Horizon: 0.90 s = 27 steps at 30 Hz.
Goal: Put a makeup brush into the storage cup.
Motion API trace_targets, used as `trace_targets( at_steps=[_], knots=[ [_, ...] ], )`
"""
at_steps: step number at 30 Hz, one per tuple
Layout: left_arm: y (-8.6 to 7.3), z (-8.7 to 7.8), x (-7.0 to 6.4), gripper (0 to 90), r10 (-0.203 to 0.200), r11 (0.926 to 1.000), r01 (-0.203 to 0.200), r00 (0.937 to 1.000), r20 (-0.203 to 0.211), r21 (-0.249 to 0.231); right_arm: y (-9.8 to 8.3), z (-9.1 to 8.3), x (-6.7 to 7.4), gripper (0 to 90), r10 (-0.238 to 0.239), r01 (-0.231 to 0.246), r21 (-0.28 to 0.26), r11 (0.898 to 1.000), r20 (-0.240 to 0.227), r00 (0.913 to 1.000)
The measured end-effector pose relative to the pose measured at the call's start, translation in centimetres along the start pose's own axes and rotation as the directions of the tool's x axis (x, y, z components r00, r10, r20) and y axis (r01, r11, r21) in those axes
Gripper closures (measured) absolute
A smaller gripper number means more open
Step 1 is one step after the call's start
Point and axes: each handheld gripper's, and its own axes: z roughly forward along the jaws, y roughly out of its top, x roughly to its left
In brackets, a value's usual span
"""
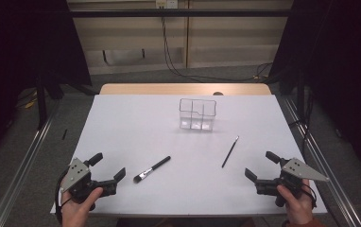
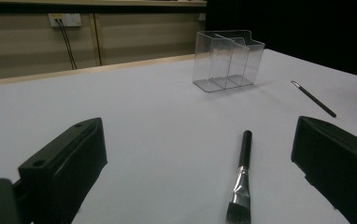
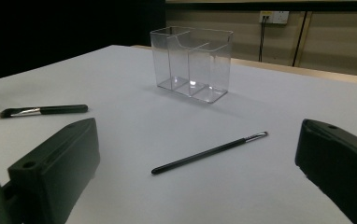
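Note:
A clear plastic organizer (image 1: 197,115) with several compartments stands upright toward the back middle of the white table (image 1: 136,132); it is also in the left gripper view (image 2: 228,59) and the right gripper view (image 3: 191,63). A flat black-handled brush (image 1: 151,169) (image 2: 241,179) (image 3: 43,111) lies at the front left of centre. A thin black brush (image 1: 230,151) (image 2: 313,98) (image 3: 209,152) lies at the front right. My left gripper (image 1: 107,165) (image 2: 197,163) rests open at the front left corner, holding nothing. My right gripper (image 1: 260,164) (image 3: 197,163) is open at the front right, holding nothing.
A wooden strip (image 1: 183,89) runs along the table's far edge. Cables (image 1: 169,52) hang on the wall behind, below a socket (image 1: 165,4). Metal rails (image 1: 22,156) flank the table on both sides.

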Motion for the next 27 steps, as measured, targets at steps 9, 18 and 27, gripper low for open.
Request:
trace_targets(
  at_steps=[9,18,27],
  knots=[
    [0.6,1.1,-0.5,2.6,0.010,0.9999,-0.010,0.9989,0.045,0.002,0.0,0.1,0.2,0.0,-0.003,0.003,0.000,1.000,-0.010,0.9999],
    [1.6,2.6,-0.2,2.8,0.038,0.9985,-0.040,0.9985,0.040,0.037,0.0,0.1,0.2,0.0,-0.001,0.001,-0.004,1.000,-0.015,0.9999],
    [3.2,4.3,-0.8,2.8,0.069,0.9968,-0.071,0.9959,0.058,0.037,0.0,0.1,0.2,0.0,0.001,-0.001,0.001,1.000,-0.024,0.9997]
  ],
)
